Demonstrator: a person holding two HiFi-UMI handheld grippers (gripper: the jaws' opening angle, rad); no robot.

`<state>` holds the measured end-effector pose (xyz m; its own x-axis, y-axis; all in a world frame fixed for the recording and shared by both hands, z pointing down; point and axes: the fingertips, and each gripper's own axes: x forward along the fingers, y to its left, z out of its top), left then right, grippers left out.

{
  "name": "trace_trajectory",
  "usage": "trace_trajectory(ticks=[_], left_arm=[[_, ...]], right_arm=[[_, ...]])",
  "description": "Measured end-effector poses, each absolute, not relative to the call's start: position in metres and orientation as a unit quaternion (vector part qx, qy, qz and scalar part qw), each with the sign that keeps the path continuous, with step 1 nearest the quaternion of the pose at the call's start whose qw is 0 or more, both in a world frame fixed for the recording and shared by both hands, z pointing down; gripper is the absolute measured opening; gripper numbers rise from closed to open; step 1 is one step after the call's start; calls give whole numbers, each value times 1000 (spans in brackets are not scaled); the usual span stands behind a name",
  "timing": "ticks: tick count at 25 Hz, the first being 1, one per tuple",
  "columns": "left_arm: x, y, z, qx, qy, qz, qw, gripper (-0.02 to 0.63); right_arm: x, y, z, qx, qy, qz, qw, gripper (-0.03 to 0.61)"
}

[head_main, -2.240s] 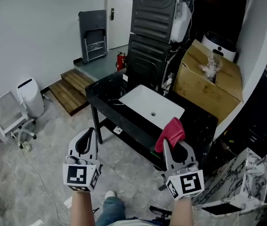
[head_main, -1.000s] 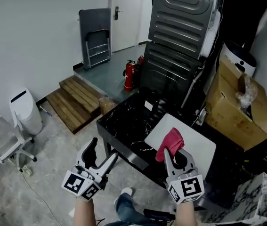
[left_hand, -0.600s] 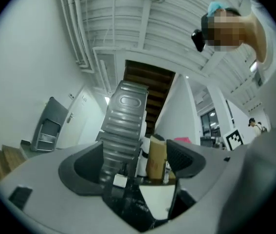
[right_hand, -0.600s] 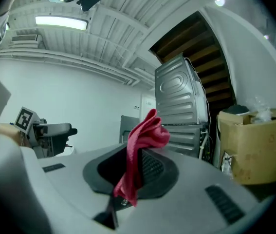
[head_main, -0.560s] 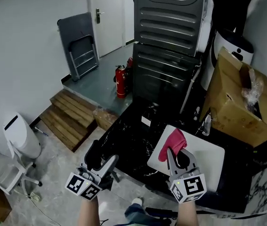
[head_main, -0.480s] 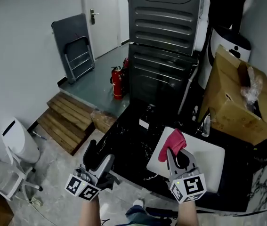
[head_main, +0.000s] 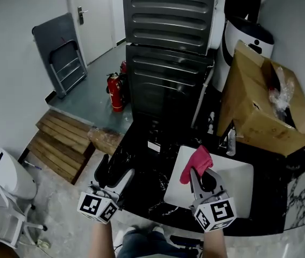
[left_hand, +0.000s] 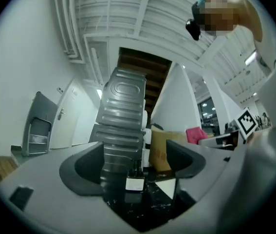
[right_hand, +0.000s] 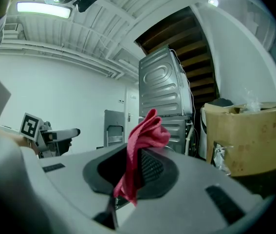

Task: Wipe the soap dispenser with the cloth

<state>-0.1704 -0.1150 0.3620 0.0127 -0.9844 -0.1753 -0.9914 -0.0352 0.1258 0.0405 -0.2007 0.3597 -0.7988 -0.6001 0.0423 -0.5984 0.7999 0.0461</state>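
Step in hand: approach. Left hand-held gripper [head_main: 114,168]: jaws wide apart, just opened, nothing between them, over the surface's [head_main: 141,188] front-left edge. The dispenser [head_main: 153,143], judged to be the dark labelled bottle, stands untouched near the back edge. Right hand-held gripper [head_main: 203,177]: clamped on the cloth [head_main: 197,163], above the sink [head_main: 233,171]. Next: steady the dispenser, bring the cloth across. Two seconds ago both grippers hung short of the front edge.

Crumpled pinkish-red cloth [head_main: 197,163], glossy black stone counter [head_main: 147,171] veined white; plain white rectangular basin [head_main: 239,176], bright red fire extinguisher [head_main: 115,92], tan cardboard box [head_main: 249,117]; dark grey ribbed metal casing [head_main: 168,15], brown slatted wooden steps [head_main: 61,141]
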Motion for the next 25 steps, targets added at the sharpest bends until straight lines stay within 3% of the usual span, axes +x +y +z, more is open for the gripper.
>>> trace_trajectory(ticks=[25], left_arm=[[-149, -296, 447, -878, 473, -51, -61, 393]], right_arm=[[39, -219, 355, 443, -892, -47, 75, 53]])
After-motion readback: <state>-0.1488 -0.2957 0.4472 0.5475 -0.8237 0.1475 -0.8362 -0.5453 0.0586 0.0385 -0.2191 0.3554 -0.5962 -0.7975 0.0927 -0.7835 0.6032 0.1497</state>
